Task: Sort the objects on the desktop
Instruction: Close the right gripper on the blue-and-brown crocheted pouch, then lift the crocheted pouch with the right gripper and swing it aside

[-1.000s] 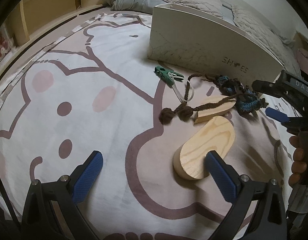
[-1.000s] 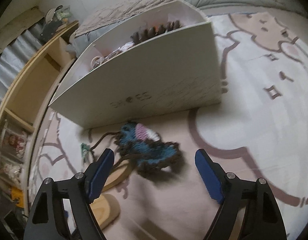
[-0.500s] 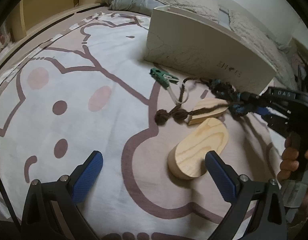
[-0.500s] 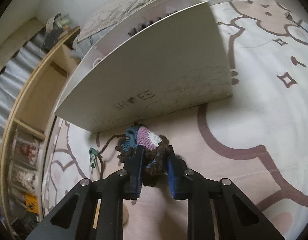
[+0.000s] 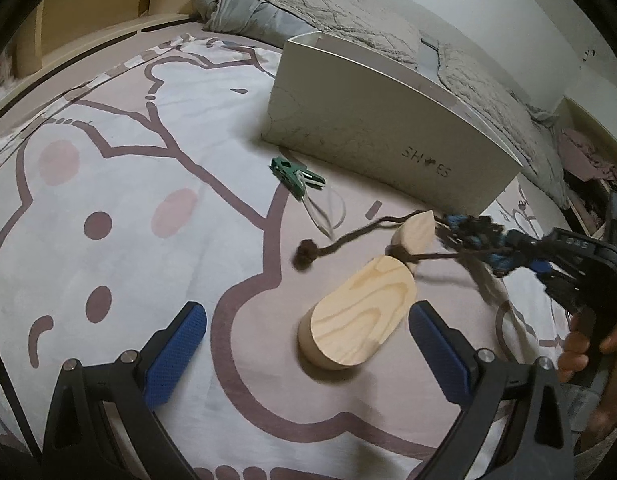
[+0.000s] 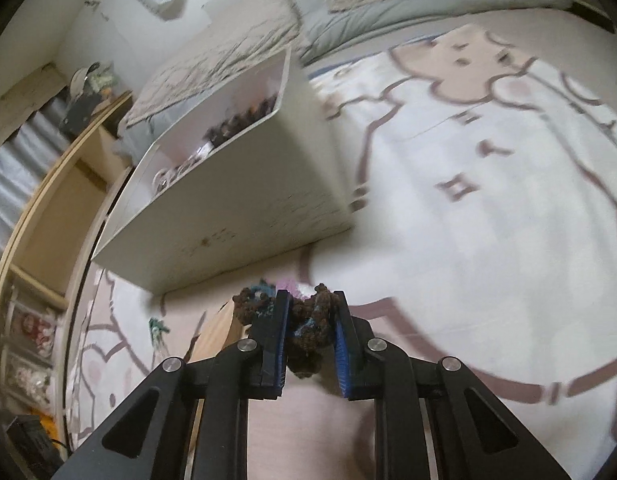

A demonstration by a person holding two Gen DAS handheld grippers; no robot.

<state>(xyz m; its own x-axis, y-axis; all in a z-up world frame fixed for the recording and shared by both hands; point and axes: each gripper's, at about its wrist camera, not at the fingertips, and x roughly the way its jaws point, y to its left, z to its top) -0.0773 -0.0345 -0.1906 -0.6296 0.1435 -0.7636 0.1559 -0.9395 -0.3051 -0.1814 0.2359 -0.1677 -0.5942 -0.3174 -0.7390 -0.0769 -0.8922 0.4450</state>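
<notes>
My right gripper is shut on a brown and blue crocheted piece and holds it lifted above the bed; in the left wrist view the piece hangs at the right with its brown cords and pompom trailing. My left gripper is open, its pads either side of a large oval wooden block. A smaller leaf-shaped wooden piece lies behind it. A green clothespin lies near the white box.
The white box marked SHOES stands open-topped with several items inside. A clear loop lies by the clothespin. A cartoon-print blanket covers the bed; quilt and pillows lie behind; wooden shelves stand at the left.
My right gripper closed on the crocheted piece and lifted it, dragging its cords and pompom to the right. My left gripper stayed open by the wooden block.
</notes>
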